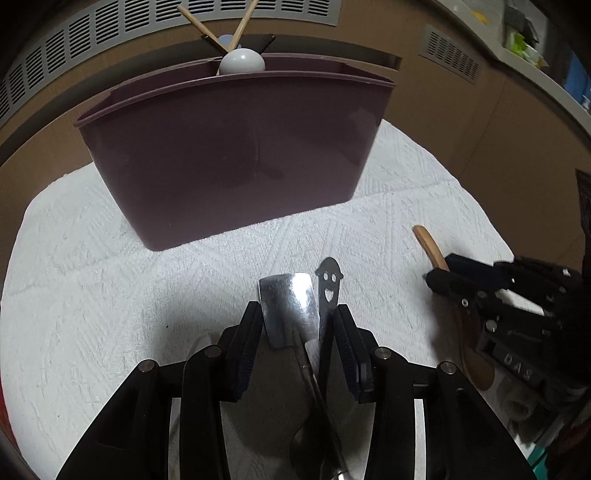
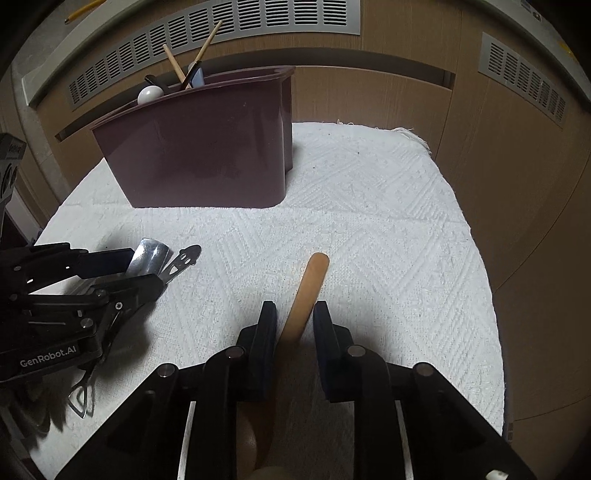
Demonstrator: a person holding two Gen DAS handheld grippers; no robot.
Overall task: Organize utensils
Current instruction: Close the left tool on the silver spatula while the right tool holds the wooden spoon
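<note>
A dark maroon utensil holder (image 1: 229,155) stands on a white cloth and shows in the right wrist view too (image 2: 199,151); wooden sticks (image 1: 236,33) and a white round-ended utensil (image 1: 242,61) stick out of it. My left gripper (image 1: 297,328) is shut on two metal utensil handles: a broad shiny one (image 1: 290,306) and a thin one with a smiley-face end (image 1: 330,284). It also shows in the right wrist view (image 2: 147,266). My right gripper (image 2: 294,325) has its fingers around a wooden spoon handle (image 2: 308,291), with small gaps at both sides.
The white textured cloth (image 2: 369,221) covers the table. Wooden cabinet panels with vent grilles (image 2: 258,22) stand close behind the holder. The cloth's right edge (image 2: 480,258) drops off next to a wooden panel.
</note>
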